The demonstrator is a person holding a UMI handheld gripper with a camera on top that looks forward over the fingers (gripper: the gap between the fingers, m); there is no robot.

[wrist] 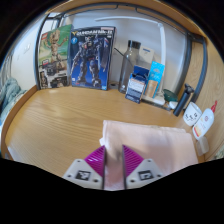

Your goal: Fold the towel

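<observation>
Nearest to me, the gripper (pixel 113 170) has its jaws closed down to a narrow gap, and a raised fold of the towel (pixel 140 148) runs up between the magenta pads (pixel 96 160); I judge both are pressing on it. The towel is pale pink, thin and soft-looking, with a limp edge, spread on the bench (pixel 55 125) just ahead of the fingers and off toward my right.

My worry is that the pinch looks shallow: if only one layer is caught, the cloth could slip free or drag into a crooked, bunched fold. The bench is smooth light wood, so the towel may slide rather than stay anchored.

Beyond the towel stand small boxes and bottles (pixel 198 115); a wide sweep could knock them. Farthest back, glossy flat boxes with robot artwork (pixel 92 57) lean upright against the wall.
</observation>
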